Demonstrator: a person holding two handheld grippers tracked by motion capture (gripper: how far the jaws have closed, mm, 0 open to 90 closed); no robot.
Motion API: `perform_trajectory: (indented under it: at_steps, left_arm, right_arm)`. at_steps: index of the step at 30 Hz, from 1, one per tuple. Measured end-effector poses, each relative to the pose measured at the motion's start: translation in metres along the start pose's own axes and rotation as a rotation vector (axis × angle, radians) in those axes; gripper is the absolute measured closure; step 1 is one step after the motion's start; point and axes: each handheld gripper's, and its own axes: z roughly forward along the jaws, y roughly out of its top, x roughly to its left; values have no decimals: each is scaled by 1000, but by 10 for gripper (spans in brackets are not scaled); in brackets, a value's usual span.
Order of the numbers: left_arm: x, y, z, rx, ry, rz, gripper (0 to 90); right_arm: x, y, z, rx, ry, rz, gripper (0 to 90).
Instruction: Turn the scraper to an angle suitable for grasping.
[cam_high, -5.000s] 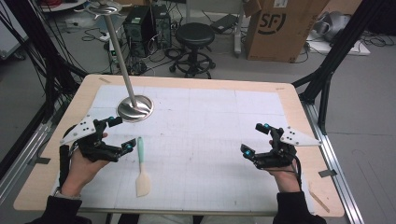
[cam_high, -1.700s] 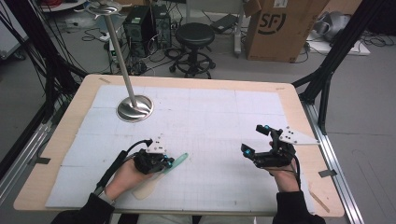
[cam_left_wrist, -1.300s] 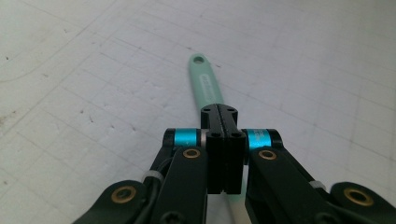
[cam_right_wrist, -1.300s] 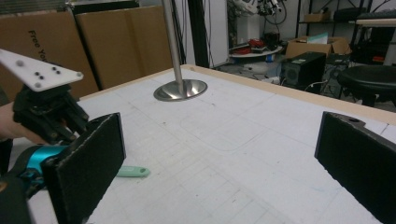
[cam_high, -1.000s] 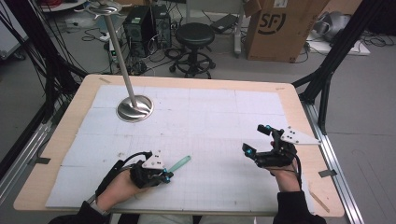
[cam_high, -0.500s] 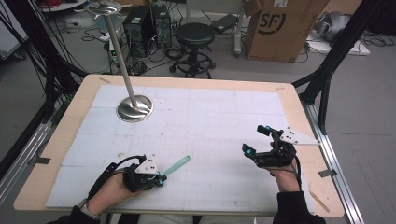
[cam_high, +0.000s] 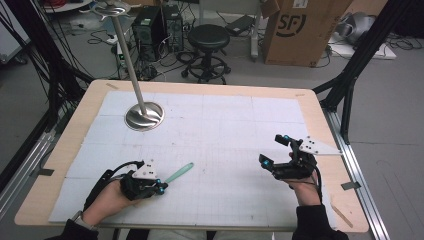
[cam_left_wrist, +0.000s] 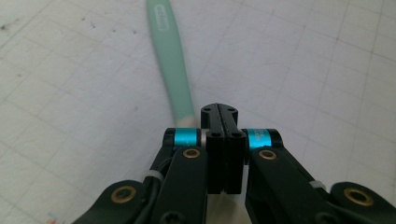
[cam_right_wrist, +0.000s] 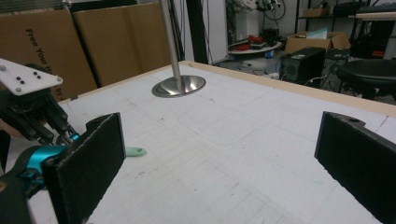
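A spatula with a mint-green handle (cam_high: 179, 173) lies flat on the white mat, its handle pointing up and to the right. Its pale blade end is hidden under my left gripper (cam_high: 162, 188) near the front left. In the left gripper view the jaws (cam_left_wrist: 219, 112) are pressed together with nothing between them. The green handle (cam_left_wrist: 168, 60) runs under the left finger link. My right gripper (cam_high: 271, 150) rests at the front right, open and empty, its two pads far apart (cam_right_wrist: 219, 158). The handle tip (cam_right_wrist: 135, 151) shows past its left pad.
A steel stand with a round base (cam_high: 144, 116) and a tall pole rises at the back left of the mat; its base (cam_right_wrist: 180, 86) shows in the right gripper view too. The wooden table edge (cam_high: 320, 100) frames the white gridded mat. A stool and boxes stand beyond.
The spatula first lay alone, pointing away. My left gripper came over its blade end, then slid left toward the front edge, and the spatula went with it, handle swung right. The right gripper stayed still.
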Motion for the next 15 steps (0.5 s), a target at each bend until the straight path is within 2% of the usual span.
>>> perform_trajectory:
  at_steps: [6, 9, 15]
  left_arm:
    - [6, -3, -3, -2, 9, 5, 899]
    - [9, -3, -4, -9, 17, -20, 899]
    - [16, 0, -14, -91, 17, -69, 899]
  right_arm:
    - [0, -1, 1, 10, 5, 0, 5]
    - [0, -1, 2, 9, 4, -2, 5]
    - [0, -1, 1, 5, 0, 0, 5]
